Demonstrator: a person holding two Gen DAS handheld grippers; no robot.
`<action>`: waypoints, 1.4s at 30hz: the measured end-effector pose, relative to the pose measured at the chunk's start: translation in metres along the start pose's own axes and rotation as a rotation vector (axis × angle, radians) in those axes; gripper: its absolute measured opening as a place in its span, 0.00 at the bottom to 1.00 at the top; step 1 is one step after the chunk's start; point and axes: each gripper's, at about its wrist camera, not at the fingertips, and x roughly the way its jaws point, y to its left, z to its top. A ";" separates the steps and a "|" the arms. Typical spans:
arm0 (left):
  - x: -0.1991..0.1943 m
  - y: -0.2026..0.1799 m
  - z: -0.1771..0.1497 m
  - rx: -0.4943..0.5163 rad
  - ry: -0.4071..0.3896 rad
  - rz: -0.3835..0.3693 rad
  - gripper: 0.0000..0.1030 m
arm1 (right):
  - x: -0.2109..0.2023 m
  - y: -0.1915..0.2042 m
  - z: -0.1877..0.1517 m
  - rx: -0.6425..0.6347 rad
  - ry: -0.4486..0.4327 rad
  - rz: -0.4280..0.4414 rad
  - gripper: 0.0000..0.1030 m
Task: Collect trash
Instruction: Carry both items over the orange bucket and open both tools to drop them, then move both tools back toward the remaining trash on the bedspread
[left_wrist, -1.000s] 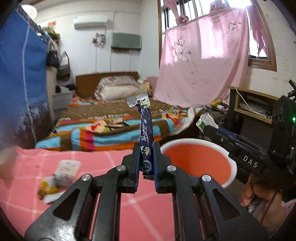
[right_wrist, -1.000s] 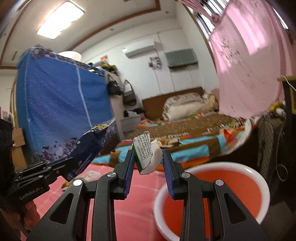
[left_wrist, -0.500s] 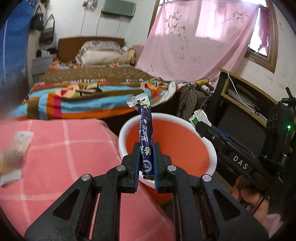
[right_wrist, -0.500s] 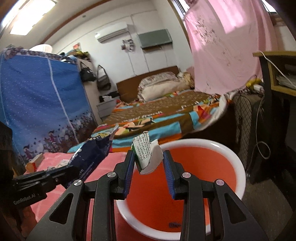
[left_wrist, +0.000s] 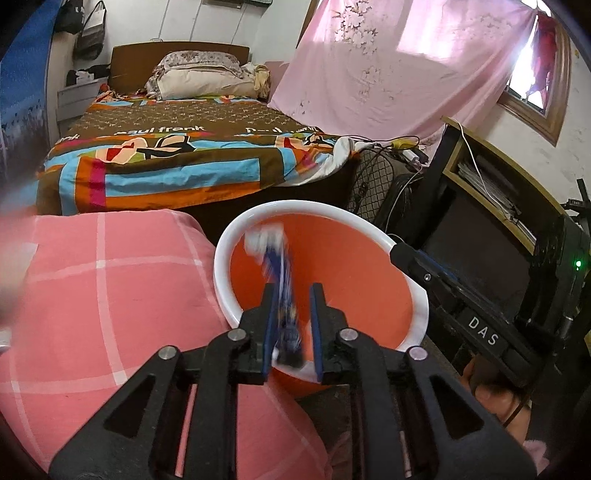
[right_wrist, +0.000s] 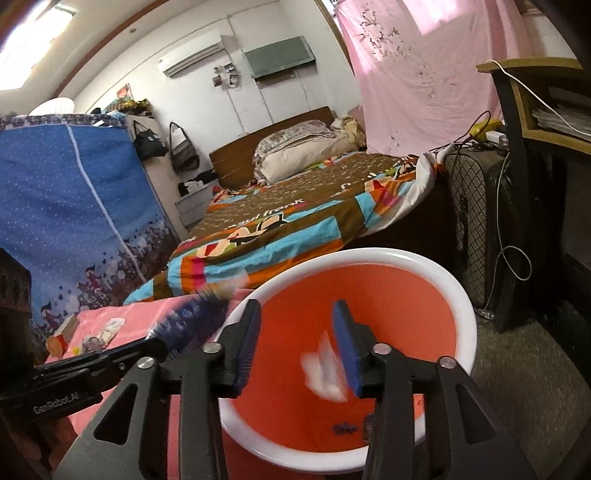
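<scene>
Both grippers — left (left_wrist: 291, 321), right (right_wrist: 295, 343) — spread apart; wrappers blurred over bin (right_wrist: 458, 295)

one orange bin (right_wrist: 436, 258), two falling wrappers: one blue (left_wrist: 282, 295), one white (right_wrist: 325, 373); three scraps (right_wrist: 85, 332) on the pink cloth (left_wrist: 110, 295).
</scene>
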 end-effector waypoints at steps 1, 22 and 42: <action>0.000 0.001 0.001 -0.001 0.000 0.001 0.26 | 0.000 0.000 0.000 0.003 0.000 0.000 0.41; -0.085 0.051 -0.009 -0.123 -0.400 0.253 0.96 | -0.030 0.037 0.013 -0.089 -0.225 0.020 0.83; -0.187 0.117 -0.054 -0.108 -0.688 0.580 1.00 | -0.045 0.139 -0.004 -0.243 -0.508 0.226 1.00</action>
